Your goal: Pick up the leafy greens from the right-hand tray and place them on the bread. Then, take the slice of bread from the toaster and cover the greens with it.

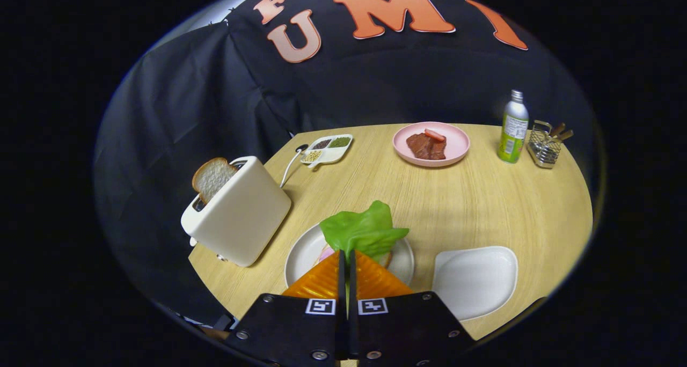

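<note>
- My gripper has its two orange fingers pressed nearly together, pinching the lower edge of the lettuce leaf.
- I see the leaf held up just ahead of the fingertips, over the round white plate; a bit of the bread on that plate peeks out beside the fingers, mostly hidden by them and the leaf.
- The white tray sits on the counter just right of the plate.
- To the left of the plate stands the cream toaster, with a bread slice sticking up out of its slot.
- Further back I can make out a small divided dish of grains, a pink plate carrying meat, a green bottle and a wire basket, all well apart from the gripper.
</note>
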`<move>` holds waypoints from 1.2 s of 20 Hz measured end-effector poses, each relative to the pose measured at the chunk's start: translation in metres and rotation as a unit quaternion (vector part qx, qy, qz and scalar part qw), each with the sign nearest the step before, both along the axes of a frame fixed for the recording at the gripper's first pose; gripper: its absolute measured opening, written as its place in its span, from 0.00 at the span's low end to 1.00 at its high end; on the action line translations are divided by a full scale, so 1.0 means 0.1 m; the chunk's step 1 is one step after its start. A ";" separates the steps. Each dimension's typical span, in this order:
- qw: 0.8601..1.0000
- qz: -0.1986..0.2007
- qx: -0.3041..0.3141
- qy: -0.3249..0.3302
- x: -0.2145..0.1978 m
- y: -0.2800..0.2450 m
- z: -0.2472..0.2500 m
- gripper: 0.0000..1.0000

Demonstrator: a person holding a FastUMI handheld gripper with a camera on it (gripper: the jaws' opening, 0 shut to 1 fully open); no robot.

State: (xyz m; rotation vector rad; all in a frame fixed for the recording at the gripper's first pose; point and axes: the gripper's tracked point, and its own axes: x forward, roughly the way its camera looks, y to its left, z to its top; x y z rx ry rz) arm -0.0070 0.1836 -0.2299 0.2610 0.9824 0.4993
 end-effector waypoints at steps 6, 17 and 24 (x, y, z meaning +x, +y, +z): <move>0.999 0.042 -0.019 0.028 -0.05 0.27 -0.38 0.02; 0.995 0.059 -0.075 0.015 0.08 0.20 -0.73 0.44; 0.998 0.020 -0.067 0.002 0.29 0.28 -0.11 0.85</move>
